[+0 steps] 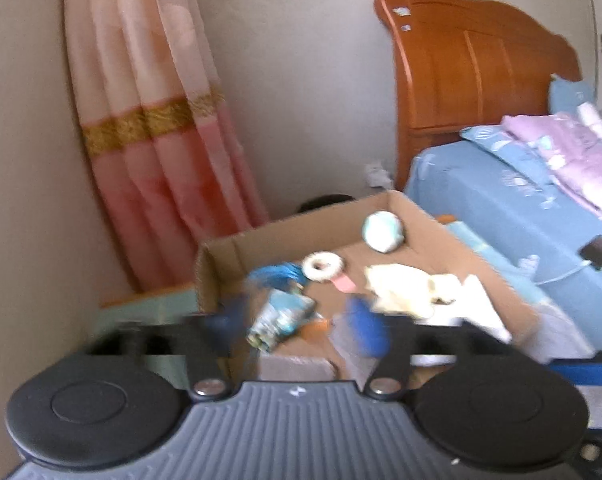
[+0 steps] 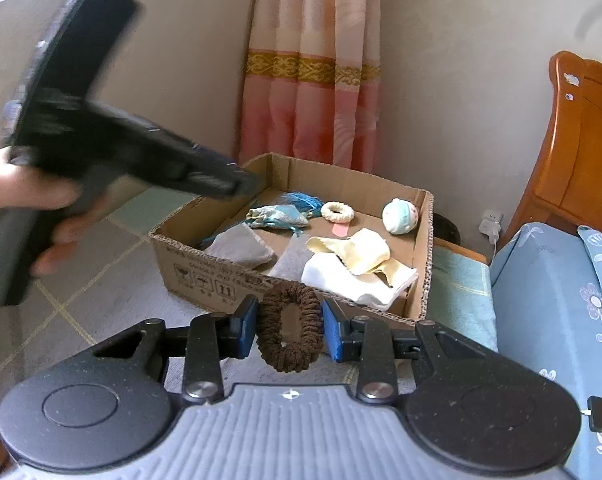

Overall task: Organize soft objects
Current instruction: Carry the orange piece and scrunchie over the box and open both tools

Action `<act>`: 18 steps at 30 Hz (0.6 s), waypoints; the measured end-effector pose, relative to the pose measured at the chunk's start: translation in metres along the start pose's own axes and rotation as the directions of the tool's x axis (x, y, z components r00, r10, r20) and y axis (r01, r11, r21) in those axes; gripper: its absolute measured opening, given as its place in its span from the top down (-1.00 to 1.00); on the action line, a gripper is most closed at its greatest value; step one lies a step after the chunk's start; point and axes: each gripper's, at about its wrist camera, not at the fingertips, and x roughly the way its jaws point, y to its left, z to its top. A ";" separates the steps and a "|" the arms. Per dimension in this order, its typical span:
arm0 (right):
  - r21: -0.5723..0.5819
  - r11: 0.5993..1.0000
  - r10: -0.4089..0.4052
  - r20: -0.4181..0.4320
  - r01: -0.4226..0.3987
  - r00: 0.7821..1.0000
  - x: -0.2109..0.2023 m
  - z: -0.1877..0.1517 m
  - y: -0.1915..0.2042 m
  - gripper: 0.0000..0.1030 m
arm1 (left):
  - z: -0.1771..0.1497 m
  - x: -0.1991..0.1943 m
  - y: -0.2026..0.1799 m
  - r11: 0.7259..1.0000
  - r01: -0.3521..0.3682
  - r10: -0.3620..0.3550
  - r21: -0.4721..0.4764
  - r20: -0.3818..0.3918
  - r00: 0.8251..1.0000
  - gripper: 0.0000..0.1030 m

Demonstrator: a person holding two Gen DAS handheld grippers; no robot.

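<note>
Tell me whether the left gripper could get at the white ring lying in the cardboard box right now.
Probably yes. The left gripper is open and empty above the open-topped cardboard box, and the white ring lies uncovered on the box floor. Only the blue tasselled pouch lies close beside it.

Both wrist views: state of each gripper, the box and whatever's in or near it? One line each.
Right gripper: shut on brown scrunchie, held in front of the box.
Left gripper: open, nothing gripped, over the box.
Cardboard box: open-topped.
Pastel ball: resting in far corner of box.
White ring: lying flat in box.
Cream cloth: crumpled in box.
</note>
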 end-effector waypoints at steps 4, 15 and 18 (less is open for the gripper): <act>0.006 1.000 -0.004 0.006 0.004 1.000 -0.002 0.002 -0.005 0.24 | -0.004 -0.015 0.005 0.999 0.025 -0.025 -0.027 0.027 0.999 -0.91; 0.068 0.997 0.020 -0.007 -0.019 1.000 0.018 0.035 -0.026 0.24 | -0.032 -0.079 0.016 0.995 -0.041 0.042 -0.092 0.008 0.999 -0.99; 0.069 0.997 0.019 -0.038 -0.016 0.999 0.035 0.052 -0.029 0.24 | -0.040 -0.093 0.017 0.992 -0.069 0.072 -0.106 0.025 0.997 -0.99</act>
